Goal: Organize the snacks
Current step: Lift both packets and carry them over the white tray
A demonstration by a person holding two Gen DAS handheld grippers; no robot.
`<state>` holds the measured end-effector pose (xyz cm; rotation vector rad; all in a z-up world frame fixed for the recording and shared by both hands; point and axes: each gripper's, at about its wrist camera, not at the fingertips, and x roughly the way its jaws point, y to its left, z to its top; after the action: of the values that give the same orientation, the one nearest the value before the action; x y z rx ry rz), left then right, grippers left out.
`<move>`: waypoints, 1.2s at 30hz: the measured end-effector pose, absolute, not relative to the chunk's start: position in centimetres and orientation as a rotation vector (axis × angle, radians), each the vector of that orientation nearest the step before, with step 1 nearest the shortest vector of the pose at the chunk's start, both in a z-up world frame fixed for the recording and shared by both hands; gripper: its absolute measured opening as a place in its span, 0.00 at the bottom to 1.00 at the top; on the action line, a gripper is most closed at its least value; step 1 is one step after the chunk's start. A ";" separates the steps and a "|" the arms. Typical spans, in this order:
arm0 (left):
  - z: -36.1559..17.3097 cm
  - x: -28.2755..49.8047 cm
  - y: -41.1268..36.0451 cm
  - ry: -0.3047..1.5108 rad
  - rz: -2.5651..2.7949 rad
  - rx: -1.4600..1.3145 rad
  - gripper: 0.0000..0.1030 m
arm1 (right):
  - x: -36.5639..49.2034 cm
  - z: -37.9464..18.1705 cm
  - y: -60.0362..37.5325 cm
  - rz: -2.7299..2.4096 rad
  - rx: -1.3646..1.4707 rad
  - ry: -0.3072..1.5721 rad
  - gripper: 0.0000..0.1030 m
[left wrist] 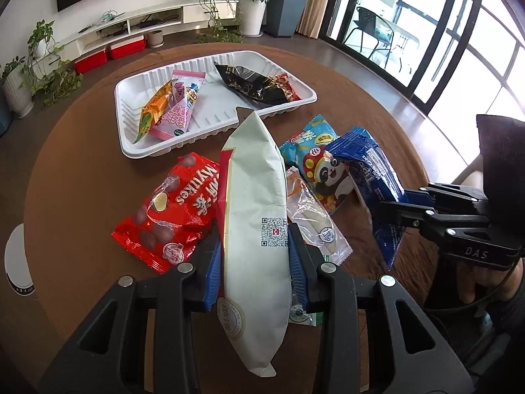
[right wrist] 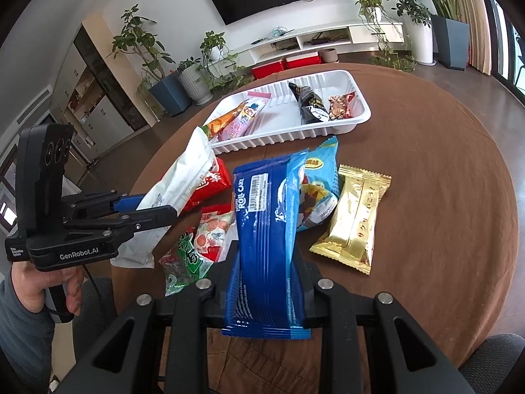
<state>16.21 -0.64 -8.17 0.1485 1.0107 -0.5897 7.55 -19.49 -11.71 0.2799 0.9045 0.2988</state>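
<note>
Above the near half of the round brown counter, the left tongs grip a long white paper snack bag around its middle, and it points toward the white ribbed plastic tray at the far side. The right tongs clamp a blue foil roll-cake packet, raised over the loose packets. The tray holds four packets at its two ends; its centre is bare. Judgement: carry each bag clear over the tray's near rim, lay it flat in the bare centre, and part the pads only once it rests there, one hand at a time.
</note>
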 end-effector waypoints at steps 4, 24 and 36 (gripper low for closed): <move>-8.0 15.4 -0.2 1.000 -0.601 0.081 0.32 | 7.8 -11.5 -19.9 0.298 0.301 0.907 0.28; -2.0 20.2 4.9 0.860 -0.549 -0.140 0.32 | 12.4 -5.5 -27.0 0.188 0.319 0.794 0.28; 0.8 30.1 6.3 0.852 -0.484 -0.139 0.32 | 24.1 -0.9 -24.0 0.301 0.245 0.779 0.28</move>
<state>30.13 6.30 0.79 -0.1386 0.8523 -0.4843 24.08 -23.95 -0.94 0.2446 0.7788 0.3010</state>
